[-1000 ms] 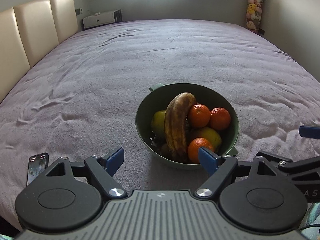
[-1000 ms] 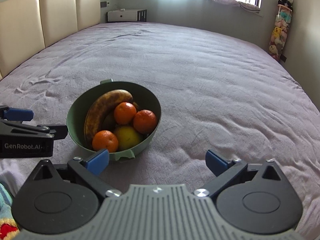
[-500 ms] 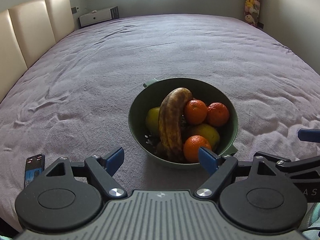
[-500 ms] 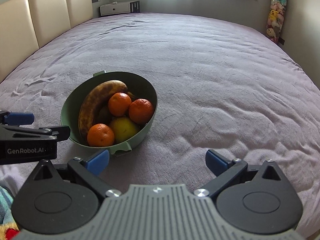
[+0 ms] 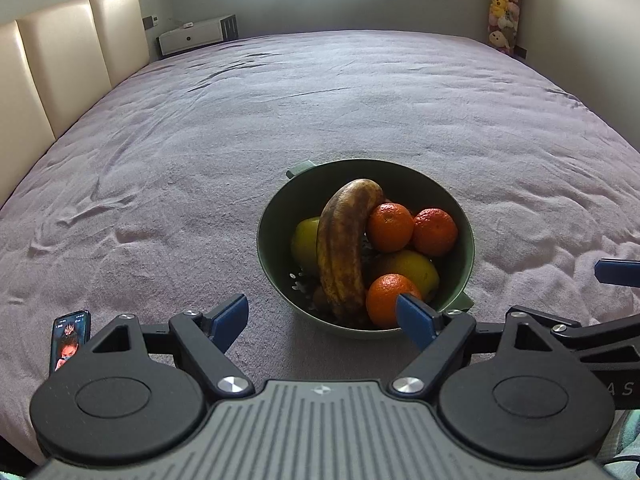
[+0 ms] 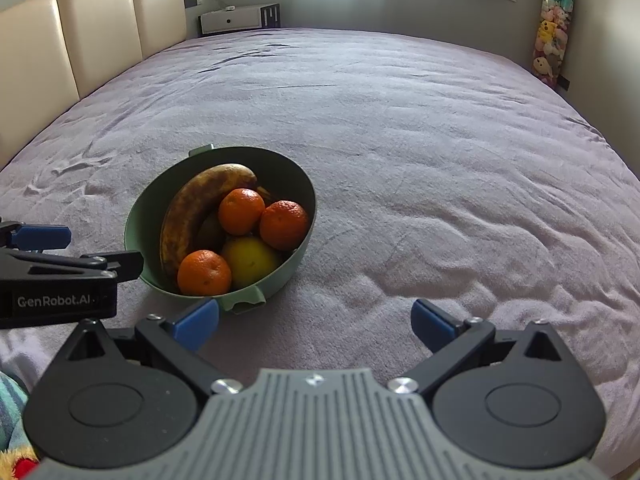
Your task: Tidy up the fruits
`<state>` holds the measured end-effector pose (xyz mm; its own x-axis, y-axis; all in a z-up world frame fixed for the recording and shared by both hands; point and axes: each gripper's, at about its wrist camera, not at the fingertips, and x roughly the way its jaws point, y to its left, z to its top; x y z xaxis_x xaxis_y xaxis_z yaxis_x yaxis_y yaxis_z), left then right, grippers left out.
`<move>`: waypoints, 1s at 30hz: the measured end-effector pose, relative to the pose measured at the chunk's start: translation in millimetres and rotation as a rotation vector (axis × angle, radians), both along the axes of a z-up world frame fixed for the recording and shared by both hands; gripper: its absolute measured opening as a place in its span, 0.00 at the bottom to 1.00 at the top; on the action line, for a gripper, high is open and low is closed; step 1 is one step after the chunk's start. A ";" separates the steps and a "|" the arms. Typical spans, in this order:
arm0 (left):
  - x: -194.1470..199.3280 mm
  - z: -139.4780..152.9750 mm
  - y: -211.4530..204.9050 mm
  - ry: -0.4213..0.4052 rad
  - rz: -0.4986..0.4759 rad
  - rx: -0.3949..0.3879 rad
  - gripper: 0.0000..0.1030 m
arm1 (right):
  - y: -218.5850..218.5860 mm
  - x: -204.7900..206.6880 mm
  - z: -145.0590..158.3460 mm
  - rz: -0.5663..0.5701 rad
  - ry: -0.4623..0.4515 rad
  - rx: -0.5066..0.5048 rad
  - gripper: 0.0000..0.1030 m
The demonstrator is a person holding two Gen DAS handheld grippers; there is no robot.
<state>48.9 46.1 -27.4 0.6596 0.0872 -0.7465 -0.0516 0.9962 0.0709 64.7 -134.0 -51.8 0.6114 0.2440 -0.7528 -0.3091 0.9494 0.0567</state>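
Tilting both cameras down over the last second, you've kept the left gripper (image 5: 322,316) and right gripper (image 6: 316,318) wide-fingered and empty; all fruit sits in the bowl (image 5: 466,236) on the bed (image 5: 200,140).

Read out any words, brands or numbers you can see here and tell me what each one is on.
"GenRobot.AI": white print on the black side of the left tongs, in the right wrist view.
"A S": a cut-off fragment of print on the right tongs' body, in the left wrist view.
Phone on the bedspread: screen lit, its text too small to read.
Nothing else legible.
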 end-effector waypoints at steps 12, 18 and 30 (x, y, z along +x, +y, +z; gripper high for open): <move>-0.6 0.5 -1.1 -0.008 -0.001 0.003 0.95 | 1.8 0.0 0.1 0.005 0.006 0.008 0.96; -0.8 1.3 -1.4 -0.009 0.000 0.003 0.95 | 1.6 0.9 -1.4 0.004 0.013 0.015 0.96; 0.0 2.3 -1.9 -0.007 -0.001 0.001 0.95 | 2.4 0.5 -2.8 0.009 0.025 0.022 0.96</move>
<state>48.9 44.3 -25.1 0.6646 0.0872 -0.7421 -0.0513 0.9961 0.0711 65.2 -131.6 -54.6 0.5904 0.2663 -0.7619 -0.3162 0.9449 0.0852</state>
